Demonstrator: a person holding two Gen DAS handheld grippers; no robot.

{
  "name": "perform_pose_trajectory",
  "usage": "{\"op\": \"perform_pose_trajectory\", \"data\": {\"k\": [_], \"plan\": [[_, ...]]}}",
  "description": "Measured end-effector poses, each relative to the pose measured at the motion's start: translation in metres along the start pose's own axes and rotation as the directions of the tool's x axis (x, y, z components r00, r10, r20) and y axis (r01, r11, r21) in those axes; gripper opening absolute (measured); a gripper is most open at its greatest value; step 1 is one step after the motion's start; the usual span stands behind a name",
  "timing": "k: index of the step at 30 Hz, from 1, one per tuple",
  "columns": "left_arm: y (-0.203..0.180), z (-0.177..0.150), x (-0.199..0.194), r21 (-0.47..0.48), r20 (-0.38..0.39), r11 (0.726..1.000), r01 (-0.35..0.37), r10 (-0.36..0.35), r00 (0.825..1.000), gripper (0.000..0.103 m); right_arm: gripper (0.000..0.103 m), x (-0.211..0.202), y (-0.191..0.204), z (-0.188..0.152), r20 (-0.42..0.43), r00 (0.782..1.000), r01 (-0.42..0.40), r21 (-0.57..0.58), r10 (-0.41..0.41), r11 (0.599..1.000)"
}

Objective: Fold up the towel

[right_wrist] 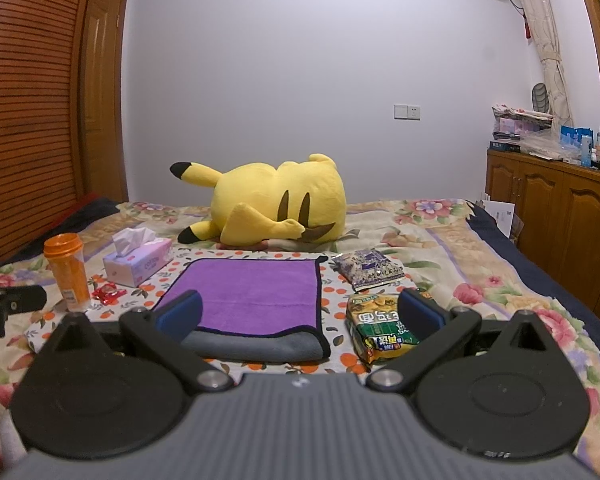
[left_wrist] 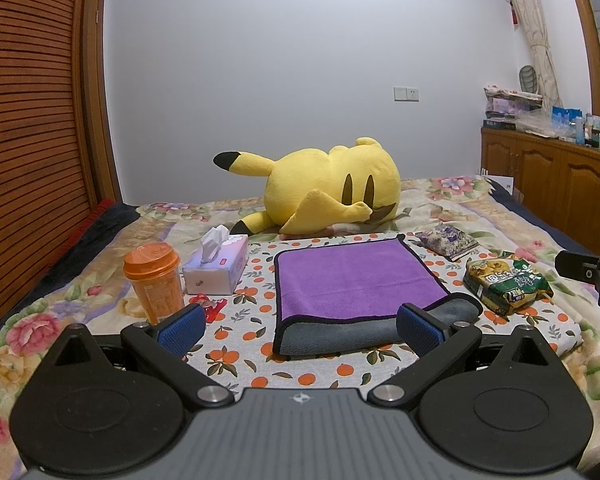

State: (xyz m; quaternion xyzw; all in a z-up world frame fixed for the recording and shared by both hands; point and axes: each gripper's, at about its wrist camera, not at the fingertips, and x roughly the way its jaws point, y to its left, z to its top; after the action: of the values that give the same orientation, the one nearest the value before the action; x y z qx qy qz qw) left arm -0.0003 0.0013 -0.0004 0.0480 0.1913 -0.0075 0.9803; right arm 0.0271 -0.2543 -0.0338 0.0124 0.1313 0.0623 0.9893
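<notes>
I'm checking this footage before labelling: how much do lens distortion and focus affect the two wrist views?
Left wrist view: strong fisheye bowing, with the slatted wooden door curving at the edge; the purple towel at the centre is sharp and evenly lit. Right wrist view: the same bowing at the cabinet; the towel and noodle packet are legible, with no glare.

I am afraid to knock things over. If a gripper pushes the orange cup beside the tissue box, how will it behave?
The orange cup is tall and narrow and stands upright on soft bedding, so it would probably tip rather than slide. Being round, it may then roll toward the tissue box. Its weight cannot be judged.
</notes>
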Motion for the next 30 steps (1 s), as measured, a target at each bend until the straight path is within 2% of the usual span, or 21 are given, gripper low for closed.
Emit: {"op": "perform_pose_trajectory", "data": {"k": [12, 15, 30], "plan": [[0.006, -0.005, 0.004, 0.001, -0.014, 1.0, 0.0, 0.0, 1.0, 0.103, 0.103, 0.001, -0.001, -0.002, -0.007, 1.0, -0.001, 0.0, 0.001, 1.0], [0.007, -0.011, 0.012, 0.005, -0.033, 1.0, 0.005, -0.005, 0.999, 0.103, 0.103, 0.003, -0.001, -0.004, -0.014, 1.0, -0.001, -0.001, 0.001, 1.0], [0.005, 0.001, 0.041, 0.008, -0.12, 0.999, 0.039, -0.038, 0.992, 0.103, 0.103, 0.033, 0.006, -0.004, -0.081, 0.997, -0.01, -0.027, 0.008, 1.0]]}}
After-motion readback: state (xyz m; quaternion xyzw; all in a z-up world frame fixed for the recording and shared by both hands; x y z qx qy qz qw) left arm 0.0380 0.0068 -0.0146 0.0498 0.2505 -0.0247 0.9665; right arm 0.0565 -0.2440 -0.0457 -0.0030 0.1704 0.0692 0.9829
